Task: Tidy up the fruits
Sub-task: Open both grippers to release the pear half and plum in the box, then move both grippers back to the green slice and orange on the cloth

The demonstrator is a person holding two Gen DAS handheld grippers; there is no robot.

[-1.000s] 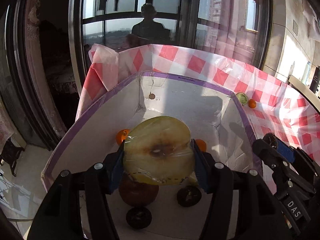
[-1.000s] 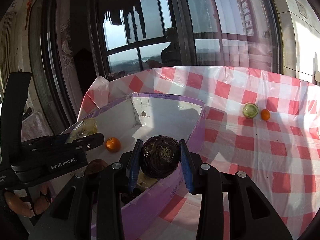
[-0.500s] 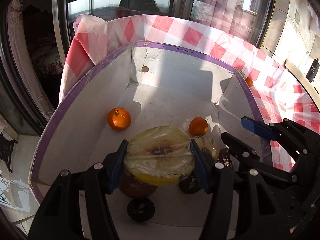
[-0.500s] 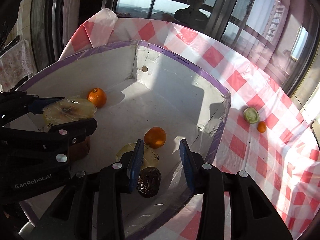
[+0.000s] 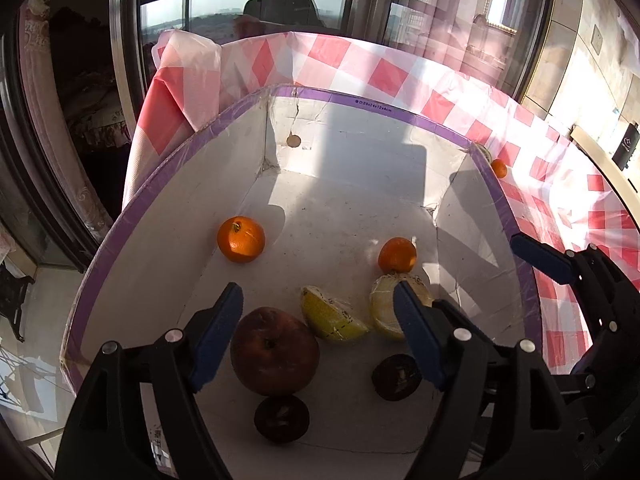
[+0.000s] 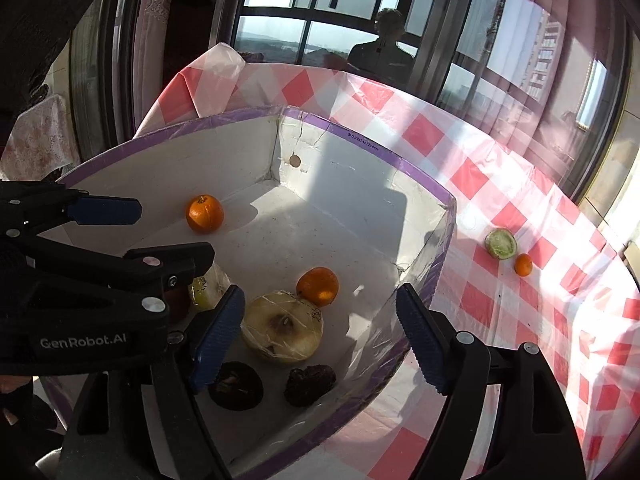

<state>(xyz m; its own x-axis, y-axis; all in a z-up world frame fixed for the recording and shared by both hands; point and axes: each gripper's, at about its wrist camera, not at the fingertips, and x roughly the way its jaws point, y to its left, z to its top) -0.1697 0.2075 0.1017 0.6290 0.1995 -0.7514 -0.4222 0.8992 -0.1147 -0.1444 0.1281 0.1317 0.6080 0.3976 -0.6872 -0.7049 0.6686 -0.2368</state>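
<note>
A white box with a purple rim (image 5: 380,106) (image 6: 360,144) holds several fruits. In the left wrist view I see a red apple (image 5: 274,350), a wrapped yellow wedge (image 5: 332,318), a wrapped fruit half (image 5: 384,304), two oranges (image 5: 241,239) (image 5: 397,255) and two dark fruits (image 5: 281,418) (image 5: 396,376). My left gripper (image 5: 318,338) is open and empty above them. My right gripper (image 6: 320,340) is open and empty over the box's near right corner, above the wrapped fruit half (image 6: 282,326) and a dark fruit (image 6: 310,384).
On the red-checked tablecloth (image 6: 520,320) right of the box lie a green fruit half (image 6: 501,244) and a small orange (image 6: 523,265). Windows and dark frames stand behind the table. The left gripper's body (image 6: 80,272) fills the left of the right wrist view.
My left gripper opened and let go of the wrapped yellow fruit, which now lies in the box. My right gripper released its dark fruit into the box and opened wider.
</note>
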